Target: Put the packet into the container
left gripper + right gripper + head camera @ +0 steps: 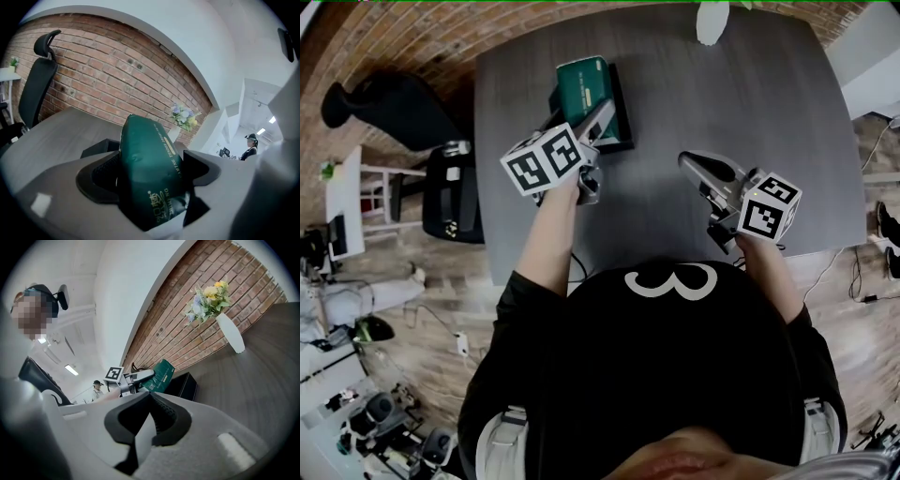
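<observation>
A dark green packet [584, 82] with pale print hangs tilted over a black rectangular container [625, 127] at the far left of the dark table [750, 112]. My left gripper [602, 114] is shut on the packet's near end, and in the left gripper view the packet [149, 164] fills the gap between both jaws, with the container's rim [96, 148] showing behind. My right gripper [690, 162] hovers over the table's near right part, shut with nothing in it. From the right gripper [149, 414] view the packet [160, 373] is above the container [185, 384].
A white vase [712, 19] with flowers [208, 301] stands at the table's far edge. A black office chair [384, 108] and a dark stool [455, 192] are left of the table by the brick wall. A person stands far off in the room [251, 145].
</observation>
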`<state>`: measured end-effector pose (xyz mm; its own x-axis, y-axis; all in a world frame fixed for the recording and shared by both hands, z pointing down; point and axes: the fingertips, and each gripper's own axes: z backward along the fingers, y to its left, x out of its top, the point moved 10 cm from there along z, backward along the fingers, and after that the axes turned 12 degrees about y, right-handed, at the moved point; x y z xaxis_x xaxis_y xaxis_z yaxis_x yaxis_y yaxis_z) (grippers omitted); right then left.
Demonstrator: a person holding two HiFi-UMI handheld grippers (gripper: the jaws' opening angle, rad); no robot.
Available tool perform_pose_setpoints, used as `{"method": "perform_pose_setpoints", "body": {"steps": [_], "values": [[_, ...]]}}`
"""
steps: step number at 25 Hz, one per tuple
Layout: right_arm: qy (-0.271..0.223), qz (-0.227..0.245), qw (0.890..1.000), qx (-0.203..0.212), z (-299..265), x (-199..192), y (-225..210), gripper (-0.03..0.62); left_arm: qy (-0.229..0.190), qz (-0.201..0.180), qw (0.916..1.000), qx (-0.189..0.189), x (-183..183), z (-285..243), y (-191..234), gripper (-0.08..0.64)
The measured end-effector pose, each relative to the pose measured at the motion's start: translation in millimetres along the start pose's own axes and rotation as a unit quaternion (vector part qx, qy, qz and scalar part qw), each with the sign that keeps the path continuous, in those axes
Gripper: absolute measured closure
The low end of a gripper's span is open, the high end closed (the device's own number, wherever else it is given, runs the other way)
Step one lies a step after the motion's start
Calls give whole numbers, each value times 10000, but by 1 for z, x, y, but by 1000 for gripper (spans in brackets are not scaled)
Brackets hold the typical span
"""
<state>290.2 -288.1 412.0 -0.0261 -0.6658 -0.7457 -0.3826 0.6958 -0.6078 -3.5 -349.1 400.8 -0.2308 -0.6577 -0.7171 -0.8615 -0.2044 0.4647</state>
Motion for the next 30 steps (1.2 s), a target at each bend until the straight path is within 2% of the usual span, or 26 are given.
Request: {"method": "perform_pose_setpoints", "body": {"steps": [7, 10, 15, 19, 22, 26, 30], "values": [[141, -89, 9999, -36, -2, 3, -16, 591, 262, 372, 9989, 98, -1, -42, 23, 112], [159, -146, 9998, -37, -5, 6, -21, 591, 447, 505, 9973, 302, 0, -54, 32, 112], [80, -259, 9996, 43, -4, 8, -26, 591, 667, 436, 9945, 686, 3, -62, 36, 113], [61, -283, 9996, 62, -4, 7, -28, 591, 942, 234, 9903, 993, 4, -68, 33, 114], [80, -283, 9996, 45, -4, 9, -29, 591, 1160, 184, 9858, 1199, 7, -73, 33, 159], [87, -297, 9995, 44, -4, 8, -32, 591, 1404, 42, 9818, 1277, 7, -80, 31, 178], [93, -304, 9995, 52, -1, 7, -35, 591, 1383, 11, 9827, 1235, 6, -79, 29, 178]]}}
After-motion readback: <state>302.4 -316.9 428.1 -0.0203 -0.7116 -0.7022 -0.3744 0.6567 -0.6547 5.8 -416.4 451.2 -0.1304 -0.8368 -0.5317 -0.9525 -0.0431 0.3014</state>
